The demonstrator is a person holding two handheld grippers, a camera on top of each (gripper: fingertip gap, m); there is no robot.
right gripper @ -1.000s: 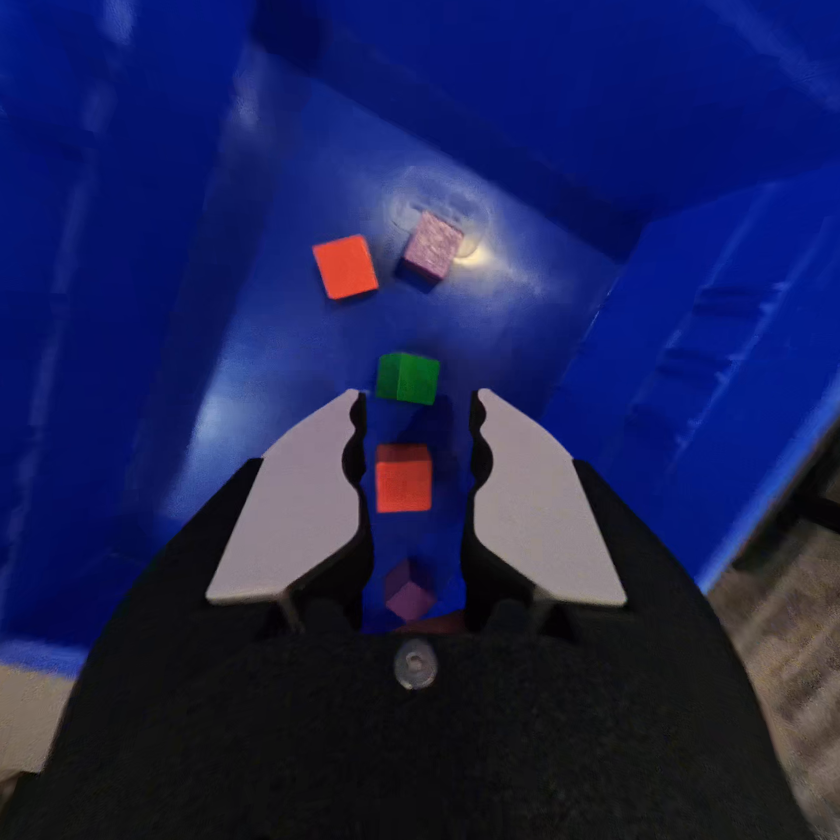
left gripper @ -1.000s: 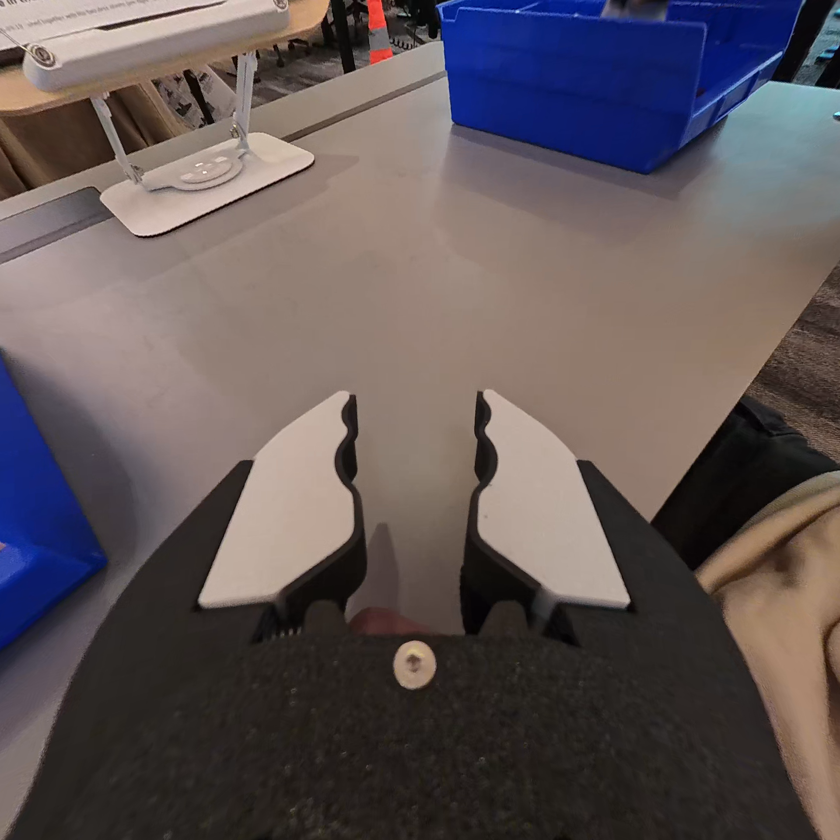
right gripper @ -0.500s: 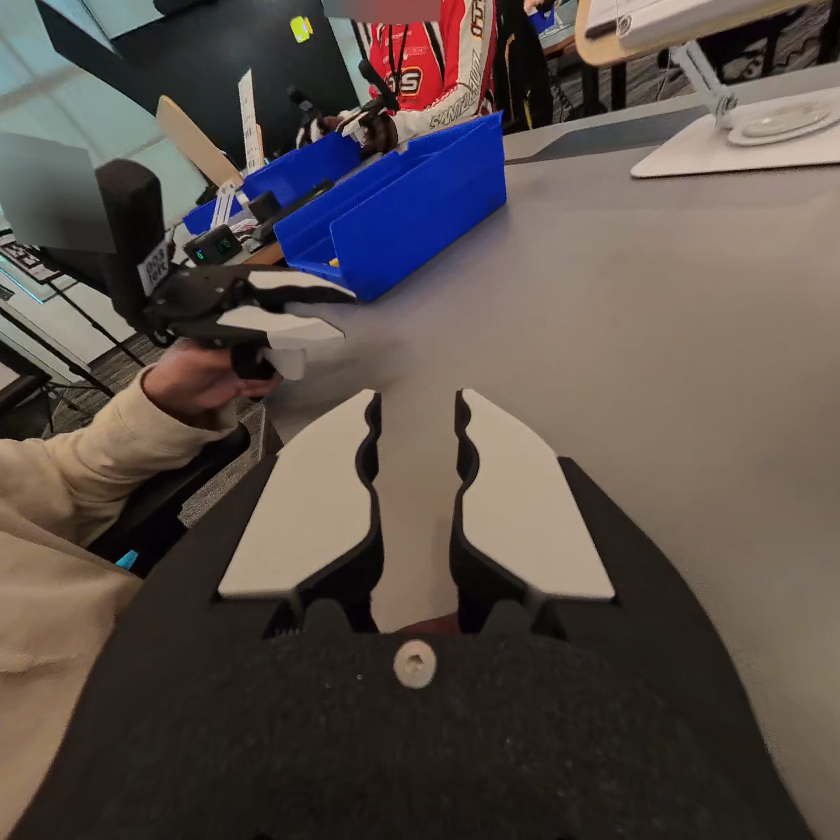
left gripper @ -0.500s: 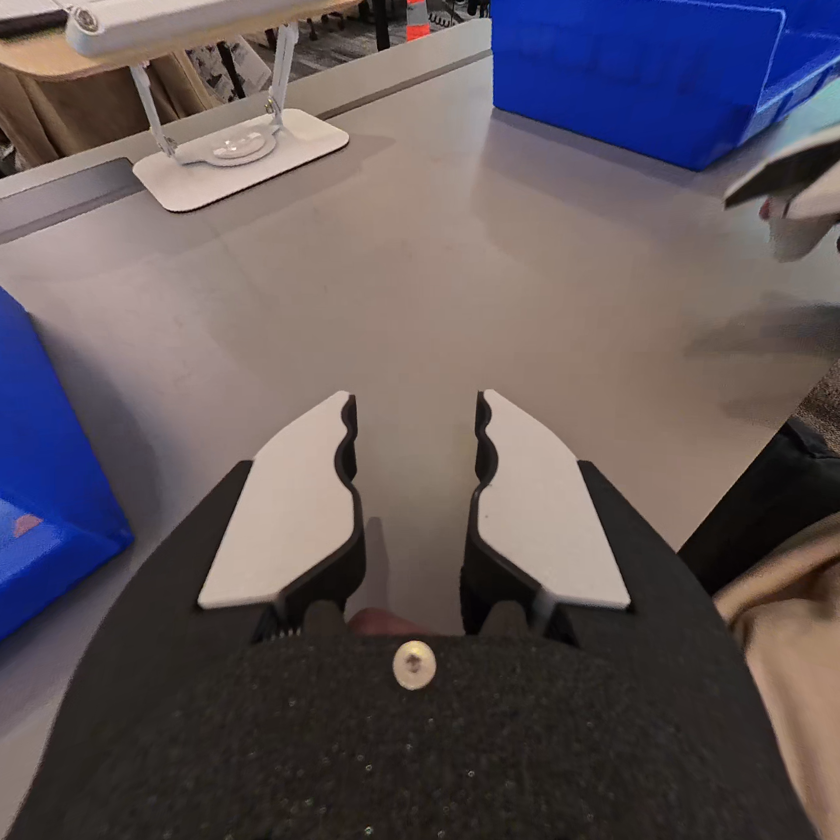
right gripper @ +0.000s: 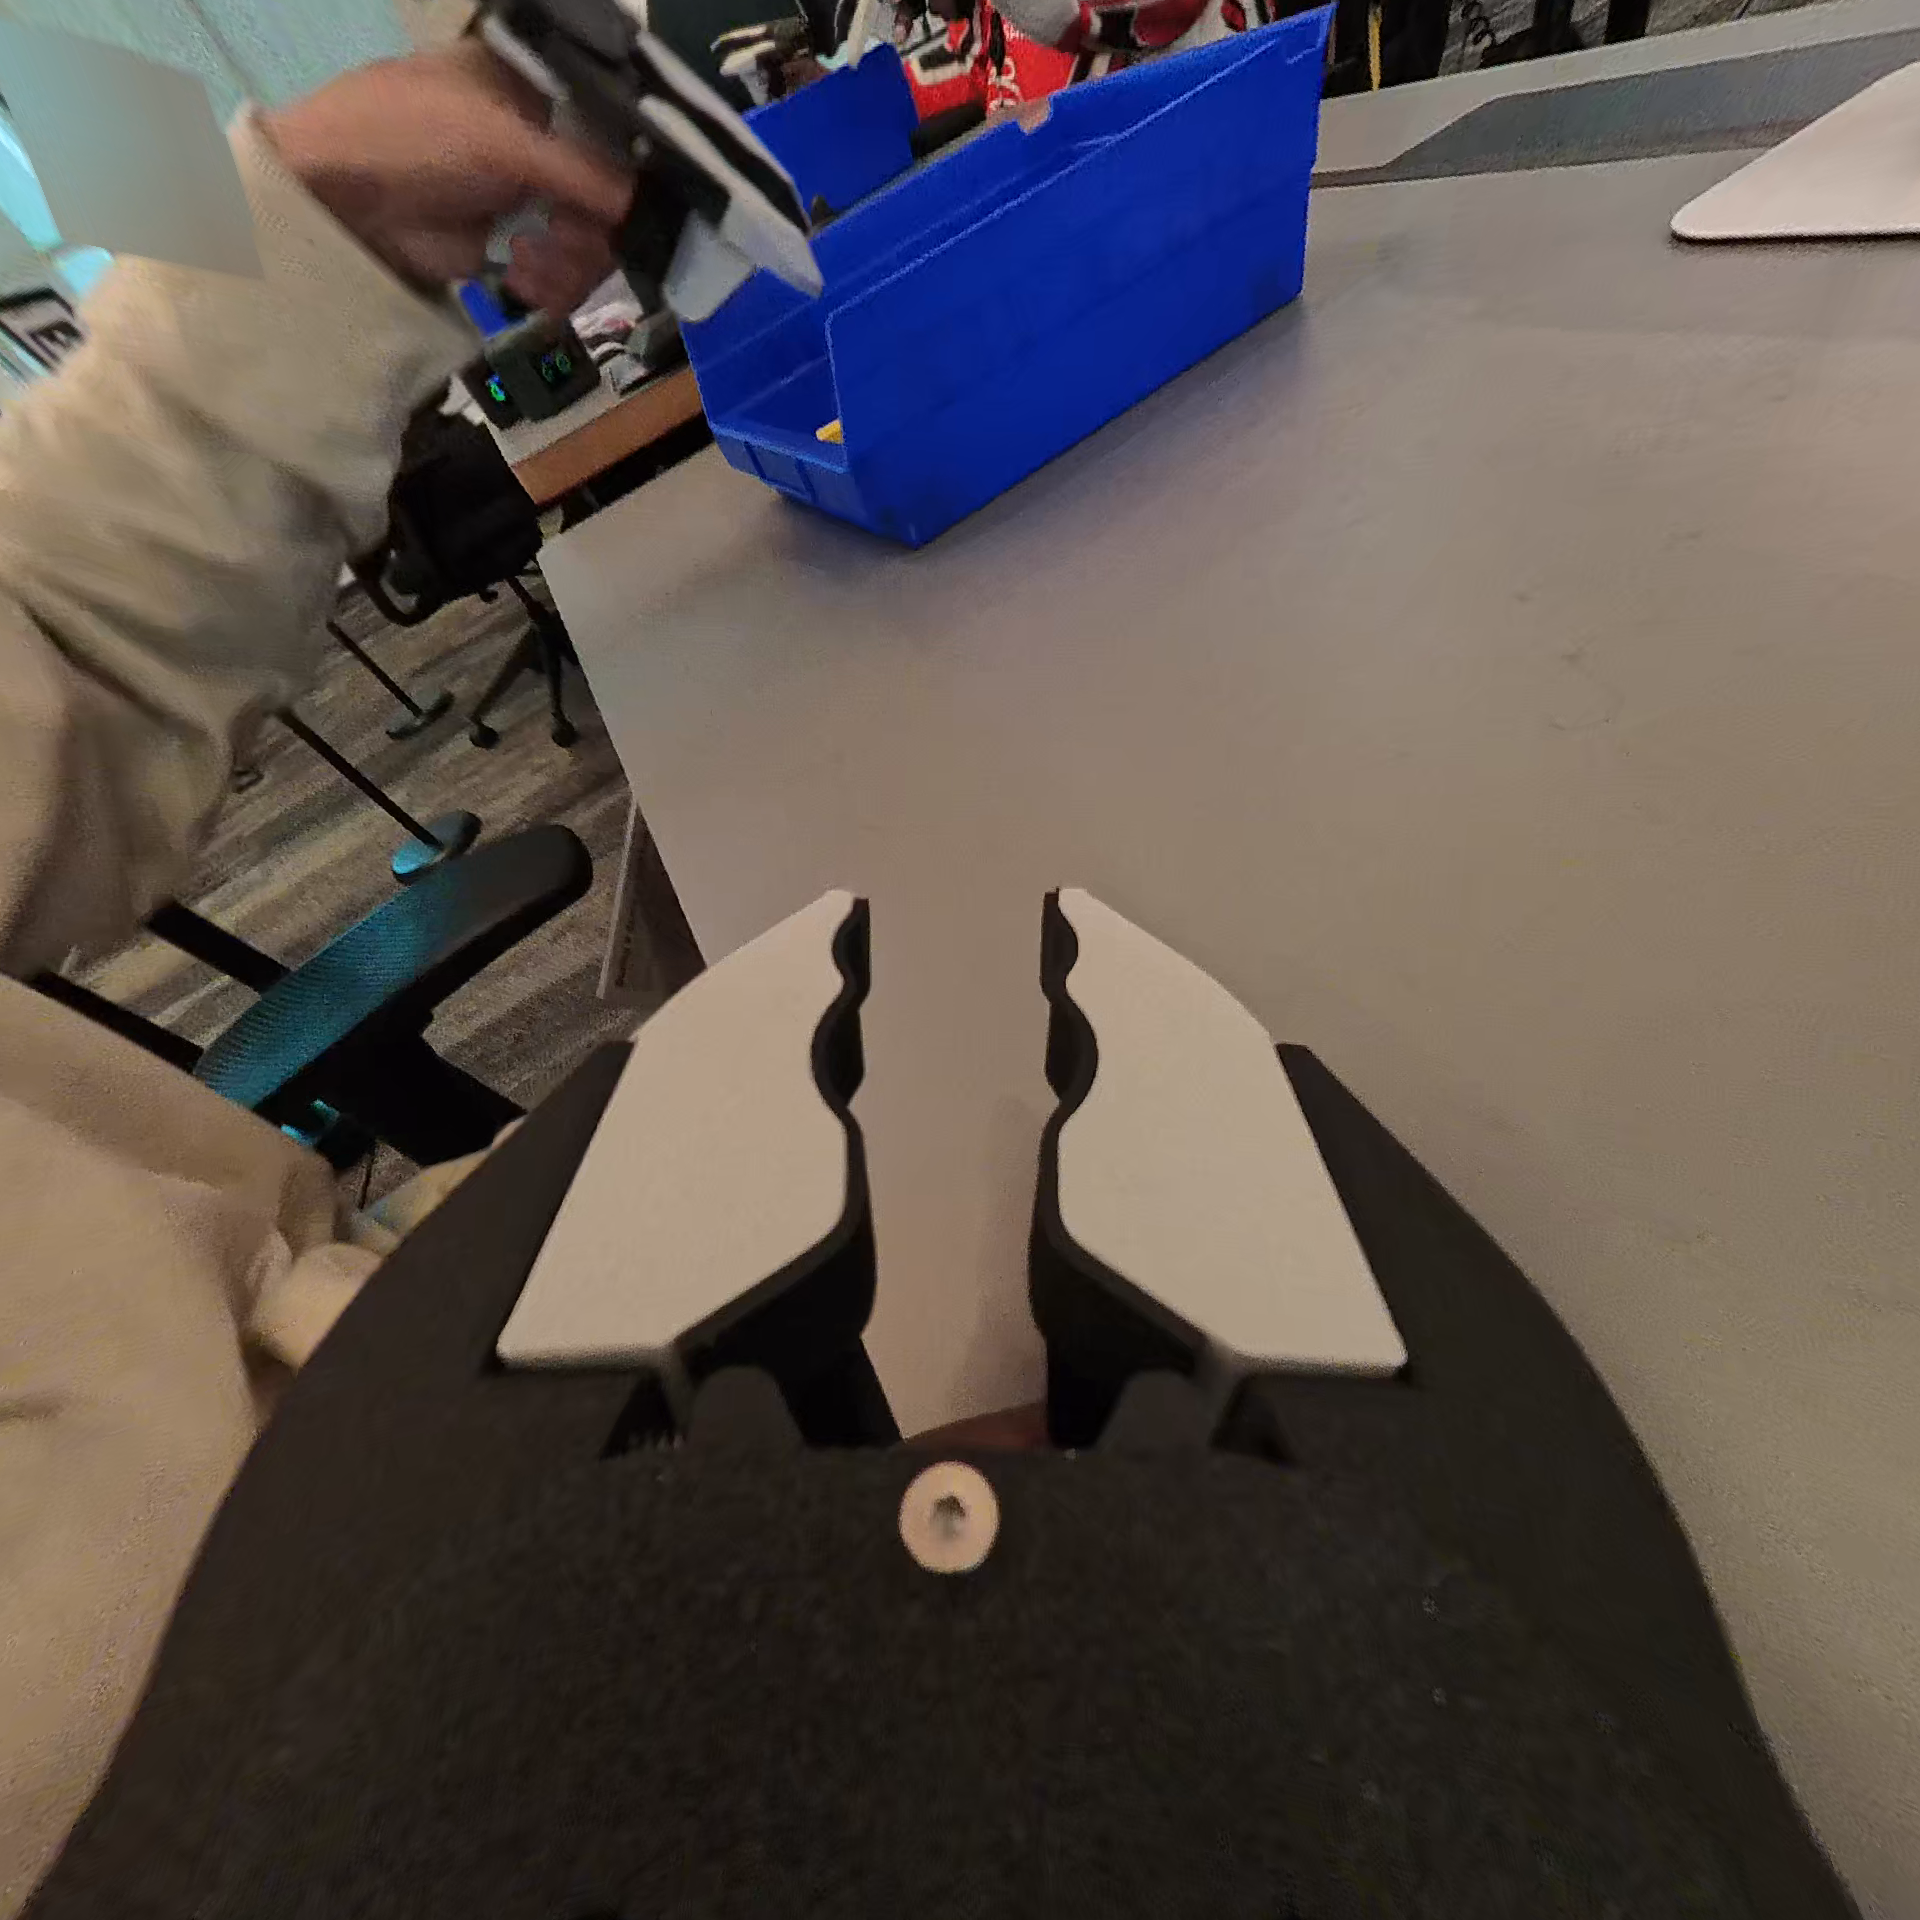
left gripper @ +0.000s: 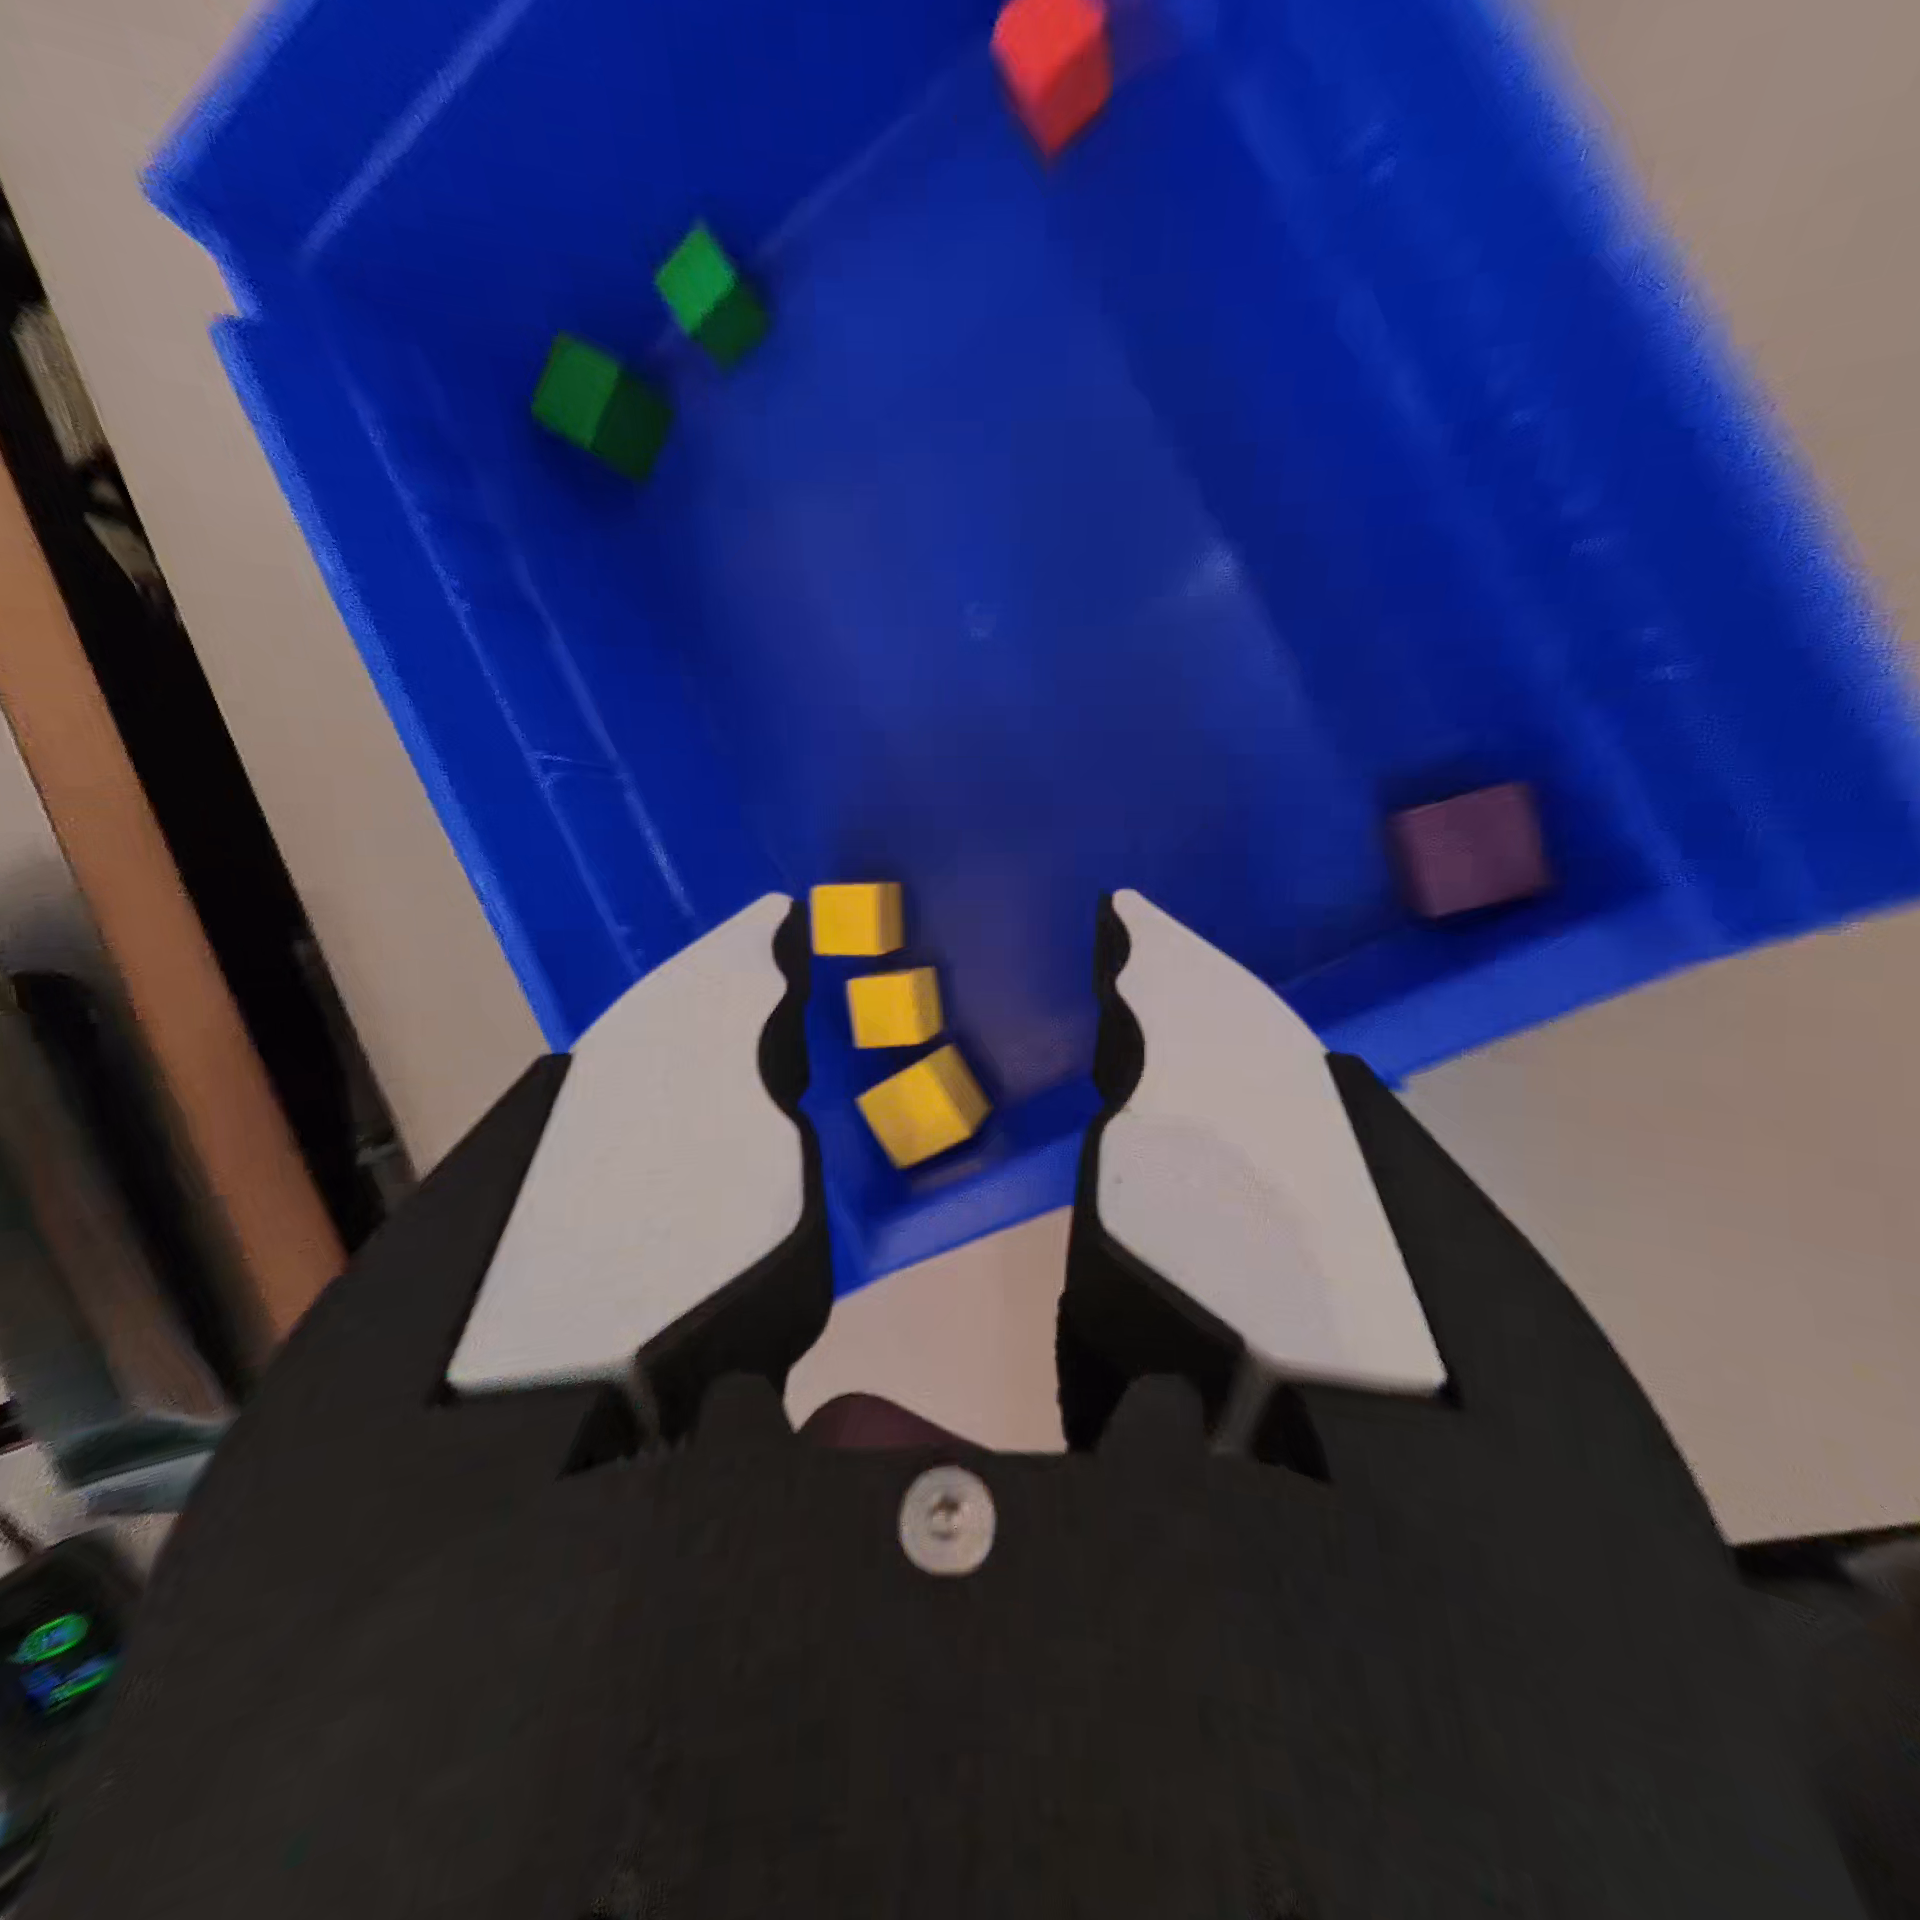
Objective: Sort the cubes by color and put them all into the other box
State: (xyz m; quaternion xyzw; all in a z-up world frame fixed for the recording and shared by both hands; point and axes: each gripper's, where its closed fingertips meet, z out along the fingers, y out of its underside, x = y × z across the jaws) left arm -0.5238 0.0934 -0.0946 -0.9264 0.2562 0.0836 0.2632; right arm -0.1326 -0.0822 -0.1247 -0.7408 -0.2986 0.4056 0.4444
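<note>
Each gripper is built the same way. The left gripper (left gripper: pixel 951 914) has a broad black body with a fine, grainy texture that widens toward the camera like a fan. Two pale grey fingers (left gripper: pixel 665 1153) sit on top, flat and wedge-shaped, with black inner edges cut in a wavy profile. A single silver screw (left gripper: pixel 943 1522) with a hex socket sits on the body's midline behind the fingers. The right gripper (right gripper: pixel 954 909) shows the same black body, grey fingers (right gripper: pixel 1195 1164) and silver screw (right gripper: pixel 948 1515). The person wears a cream sleeve (right gripper: pixel 135 540) of soft fabric.
</note>
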